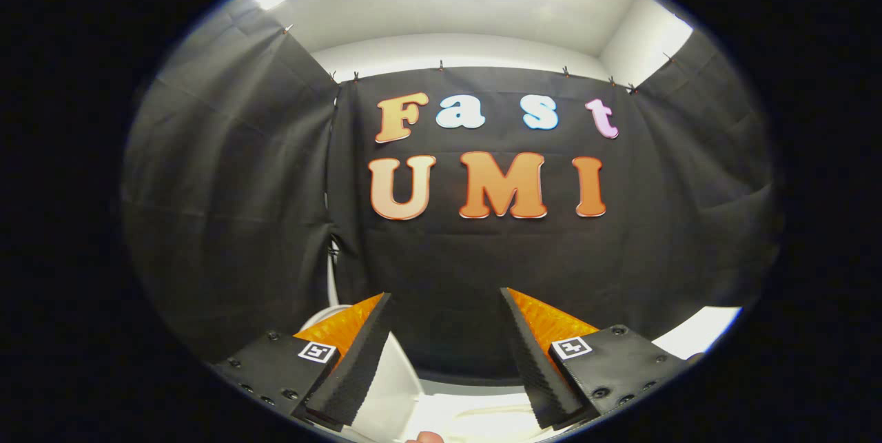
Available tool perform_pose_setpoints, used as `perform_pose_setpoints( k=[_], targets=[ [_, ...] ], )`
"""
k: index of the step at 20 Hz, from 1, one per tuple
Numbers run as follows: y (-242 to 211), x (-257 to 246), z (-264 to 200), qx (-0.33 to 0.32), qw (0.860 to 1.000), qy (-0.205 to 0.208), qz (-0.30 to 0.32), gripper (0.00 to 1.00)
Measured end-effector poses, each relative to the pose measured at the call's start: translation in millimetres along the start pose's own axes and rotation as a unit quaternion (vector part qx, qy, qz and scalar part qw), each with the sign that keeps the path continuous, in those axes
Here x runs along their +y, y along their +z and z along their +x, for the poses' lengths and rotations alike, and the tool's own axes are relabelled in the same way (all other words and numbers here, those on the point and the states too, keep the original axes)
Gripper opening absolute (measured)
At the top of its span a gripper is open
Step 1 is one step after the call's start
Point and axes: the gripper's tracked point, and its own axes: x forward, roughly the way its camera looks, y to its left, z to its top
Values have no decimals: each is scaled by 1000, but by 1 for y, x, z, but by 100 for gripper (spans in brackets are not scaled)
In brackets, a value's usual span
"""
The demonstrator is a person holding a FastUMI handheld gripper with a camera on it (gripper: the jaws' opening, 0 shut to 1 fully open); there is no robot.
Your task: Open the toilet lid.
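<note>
Black cloth wall on three sides, white ceiling above. One gripper, two fingers spread wide, holding nothing. One white toilet low between and below fingers; lid state unclear.

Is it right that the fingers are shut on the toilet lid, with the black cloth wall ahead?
Not quite. In the gripper view the gripper has its fingers spread open, gripping nothing; white toilet parts lie below them. The black cloth wall is ahead.

Cloth-walled booth (white toilet below)
</note>
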Motion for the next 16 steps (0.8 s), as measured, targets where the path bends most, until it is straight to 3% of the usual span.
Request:
perform_pose_setpoints(
  k=[9,16],
  targets=[
    [-79,-114,-39,40,998,-44,-10,98],
    [-133,-136,-89,75,996,-29,-38,98]
  ],
)
